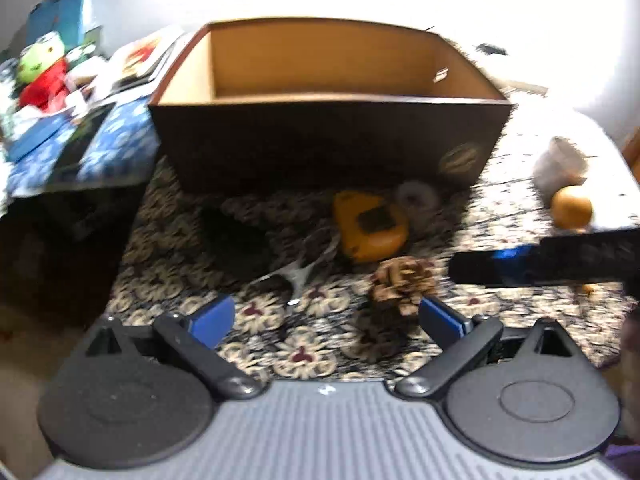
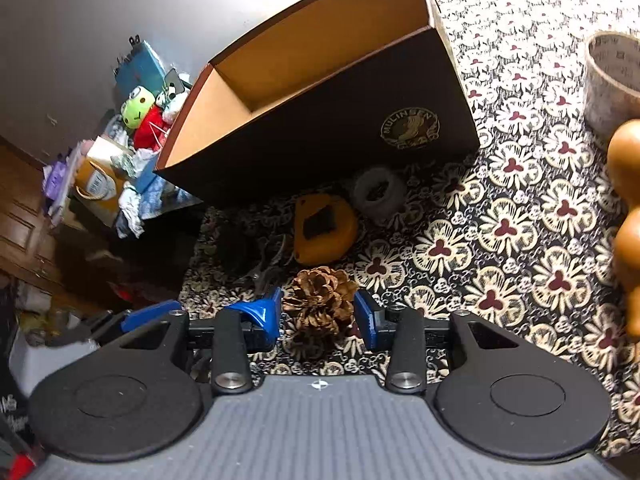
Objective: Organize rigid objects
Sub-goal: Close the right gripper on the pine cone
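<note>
My right tongs point(image 2: 318, 312) bracket the pine cone point(image 2: 320, 300), one blue pad on each side of it, close to its scales (whether the pads actually press it I cannot tell), and the cone rests on the patterned cloth point(image 2: 500, 240) of the worktop. My left tongs point(image 1: 326, 320) stand wide open and empty above the same cloth, with the pine cone point(image 1: 400, 284) just ahead of the right-hand pad. Beyond the cone lie an orange tape measure point(image 2: 324, 228) and a grey ring point(image 2: 378, 192), both close to the front wall of the dark box point(image 2: 340, 136). The box is open at the top with a tan interior. A paper cup point(image 2: 612, 80) stands well to the right.
</note>
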`<state>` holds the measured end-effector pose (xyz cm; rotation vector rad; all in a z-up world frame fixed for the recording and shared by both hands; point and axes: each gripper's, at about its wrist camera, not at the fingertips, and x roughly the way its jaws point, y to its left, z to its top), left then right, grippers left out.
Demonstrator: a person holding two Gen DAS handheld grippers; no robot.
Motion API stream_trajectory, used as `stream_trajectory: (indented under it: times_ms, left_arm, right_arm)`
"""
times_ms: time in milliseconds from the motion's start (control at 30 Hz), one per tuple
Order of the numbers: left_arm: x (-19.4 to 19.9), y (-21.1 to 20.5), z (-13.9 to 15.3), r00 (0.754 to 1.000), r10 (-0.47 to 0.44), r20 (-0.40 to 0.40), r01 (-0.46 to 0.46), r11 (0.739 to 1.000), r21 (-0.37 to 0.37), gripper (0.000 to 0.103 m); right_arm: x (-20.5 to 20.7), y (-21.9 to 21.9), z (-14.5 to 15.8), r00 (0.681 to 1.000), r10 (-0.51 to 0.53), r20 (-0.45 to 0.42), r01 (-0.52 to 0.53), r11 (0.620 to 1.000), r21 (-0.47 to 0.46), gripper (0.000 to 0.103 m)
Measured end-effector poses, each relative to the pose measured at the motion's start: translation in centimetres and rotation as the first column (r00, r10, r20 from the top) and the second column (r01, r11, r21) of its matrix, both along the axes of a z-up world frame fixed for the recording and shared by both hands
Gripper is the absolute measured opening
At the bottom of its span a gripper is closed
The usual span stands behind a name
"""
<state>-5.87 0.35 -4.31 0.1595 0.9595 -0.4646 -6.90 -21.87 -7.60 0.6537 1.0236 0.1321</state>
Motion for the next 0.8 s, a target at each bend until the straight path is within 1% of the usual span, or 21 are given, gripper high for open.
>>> stream_trajectory:
  times_ms: [100,200,333,433,500,533,567,600,633,700,800]
  left_arm:
    - [-0.4,-0.3,0.0,0.998,-0.063,-0.004,0.062,0.996,-0.066,0.099]
    - [-0.6,-1.2,-0.5,0.992,-0.127,-0.016,0.125,0.986,-0.113,0.099]
    - [-0.4,-2.6,-1.5,0.984,-0.177,0.008,0.177,0.980,-0.095,0.098]
    - [0.6,-2.9,-2.5,0.982,-0.190,-0.019,0.187,0.976,-0.109,0.097]
    - [1.2,-3.1,-3.3,0.980,-0.197,-0.039,0.191,0.974,-0.120,0.093]
    - [1.4,-3.1,-3.5,0.978,-0.201,-0.051,0.194,0.973,-0.126,0.081]
    - [1.7,-3.1,-3.8,0.975,-0.212,-0.073,0.201,0.970,-0.135,0.064]
    - [2.0,-3.2,-4.2,0.971,-0.216,-0.098,0.202,0.970,-0.139,0.060]
    - [2.2,-3.2,-4.5,0.968,-0.222,-0.119,0.204,0.968,-0.144,0.057]
    - [2.7,-3.2,-5.1,0.964,-0.222,-0.144,0.201,0.969,-0.146,0.056]
    - [3.2,-3.1,-5.5,0.961,-0.234,-0.146,0.213,0.966,-0.149,0.056]
  right_arm:
    - [0.0,-0.3,-0.4,1.000,-0.006,-0.014,0.007,0.998,0.062,0.023]
    - [0.1,-0.2,-0.7,1.000,-0.004,-0.018,0.005,0.996,0.087,0.023]
    - [0.5,-0.2,-1.0,1.000,-0.017,-0.025,0.019,0.996,0.086,0.025]
    - [1.0,-0.3,-1.5,0.998,-0.032,-0.047,0.037,0.994,0.099,0.026]
    - [1.2,-0.3,-1.9,0.998,-0.034,-0.059,0.040,0.994,0.103,0.026]
    - [1.3,-0.2,-1.9,0.998,-0.033,-0.062,0.039,0.994,0.100,0.027]
    - [1.4,-0.1,-2.0,0.998,-0.029,-0.064,0.035,0.995,0.096,0.027]
    - [1.5,0.1,-2.0,0.997,-0.026,-0.067,0.032,0.995,0.090,0.027]
    - [1.5,0.2,-2.1,0.997,-0.025,-0.070,0.031,0.996,0.085,0.027]
    - [1.7,0.3,-2.3,0.997,-0.026,-0.077,0.033,0.996,0.084,0.028]
    - [2.0,0.5,-2.5,0.996,-0.036,-0.087,0.043,0.996,0.079,0.028]
